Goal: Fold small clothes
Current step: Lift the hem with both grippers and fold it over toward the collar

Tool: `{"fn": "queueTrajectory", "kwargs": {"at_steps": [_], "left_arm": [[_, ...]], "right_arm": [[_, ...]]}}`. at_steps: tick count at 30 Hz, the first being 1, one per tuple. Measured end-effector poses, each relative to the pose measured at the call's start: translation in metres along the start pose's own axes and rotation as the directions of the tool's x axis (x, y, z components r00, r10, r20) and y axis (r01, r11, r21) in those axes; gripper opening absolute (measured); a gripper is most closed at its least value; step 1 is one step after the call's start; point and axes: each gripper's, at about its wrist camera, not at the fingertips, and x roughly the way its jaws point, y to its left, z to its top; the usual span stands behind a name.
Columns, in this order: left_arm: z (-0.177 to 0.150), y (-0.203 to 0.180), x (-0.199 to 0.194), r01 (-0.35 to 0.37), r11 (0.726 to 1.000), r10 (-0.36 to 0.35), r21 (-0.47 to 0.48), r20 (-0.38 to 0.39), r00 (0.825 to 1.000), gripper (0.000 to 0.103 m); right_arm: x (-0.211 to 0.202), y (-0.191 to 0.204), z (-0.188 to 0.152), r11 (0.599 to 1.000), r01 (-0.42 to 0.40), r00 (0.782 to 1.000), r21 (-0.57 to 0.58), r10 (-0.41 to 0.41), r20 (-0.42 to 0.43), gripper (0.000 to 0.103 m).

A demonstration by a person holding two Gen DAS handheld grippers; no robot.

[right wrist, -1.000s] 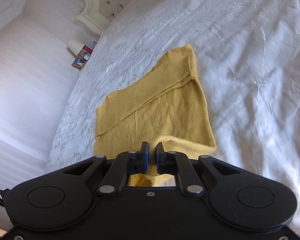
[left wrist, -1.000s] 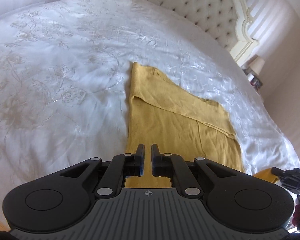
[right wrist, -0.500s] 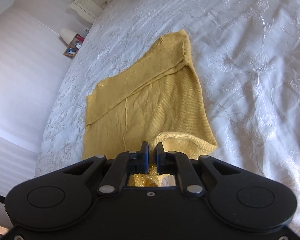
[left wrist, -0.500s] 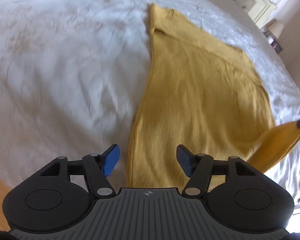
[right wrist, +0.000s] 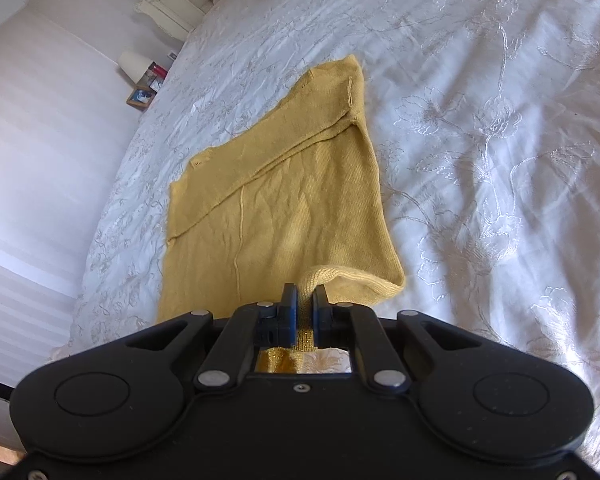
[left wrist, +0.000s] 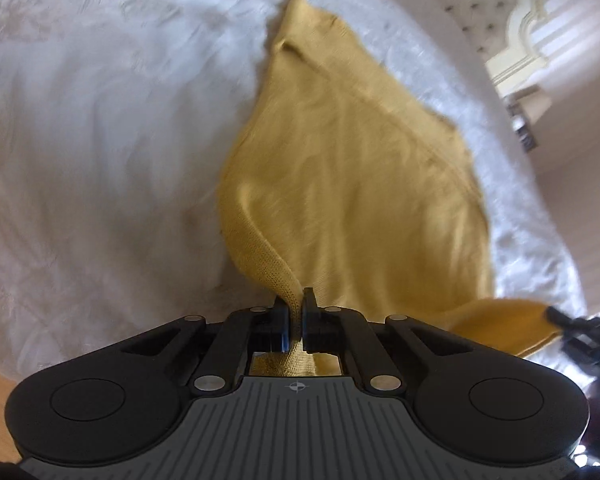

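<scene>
Yellow knit sweater (left wrist: 352, 184) hem is clamped in both my left gripper (left wrist: 296, 312) and right gripper (right wrist: 304, 308); uneven lifting could skew the fold.

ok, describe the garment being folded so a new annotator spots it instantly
Start at the wide bed under its white embroidered cover. The mustard-yellow knit sweater lies on it. It is the only coloured item there, and the left gripper and right gripper each pinch its ribbed near hem.

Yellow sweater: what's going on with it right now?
Left gripper shut on yellow sweater hem. Right gripper shut on it too. Rest lies on white bedspread. Nothing blocking.
</scene>
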Motion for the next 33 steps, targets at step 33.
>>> {"fn": "queueTrajectory", "kwargs": {"at_steps": [33], "left_arm": [[0.276,-0.04,0.091,0.103,0.992,-0.112,0.072,0.133,0.985,0.006]], "right_arm": [[0.132,0.034,0.187,0.988,0.09,0.971,0.129,-0.115,0.208,0.015]]}}
